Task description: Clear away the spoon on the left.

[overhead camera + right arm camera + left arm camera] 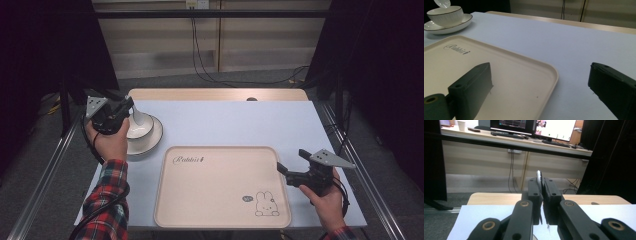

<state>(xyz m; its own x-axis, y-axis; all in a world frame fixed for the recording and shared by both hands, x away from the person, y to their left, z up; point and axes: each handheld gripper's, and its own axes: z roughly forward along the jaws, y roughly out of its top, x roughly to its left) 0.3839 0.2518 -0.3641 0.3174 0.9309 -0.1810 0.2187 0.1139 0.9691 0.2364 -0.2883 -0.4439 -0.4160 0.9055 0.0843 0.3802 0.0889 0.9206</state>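
Two grippers: left gripper (539, 186) pinches a spoon (539, 178); right gripper (539, 85) spread beside tray (529, 75).

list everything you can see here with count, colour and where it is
tray: 1, cream with a rabbit drawing and lettering, near middle of the table
bowl: 1, white with a dark rim line, on the saucer, far left of the table
saucer: 1, white with a dark rim, under the bowl
spoon: 1, white, pinched between the left gripper's fingers, above the bowl
table: 1, pale blue-white top with a wooden strip at the far edge
left gripper: 1, black, shut on the spoon, over the bowl
right gripper: 1, black, fingers wide apart, at the tray's right edge
sleeves: red plaid, bottom of the high view
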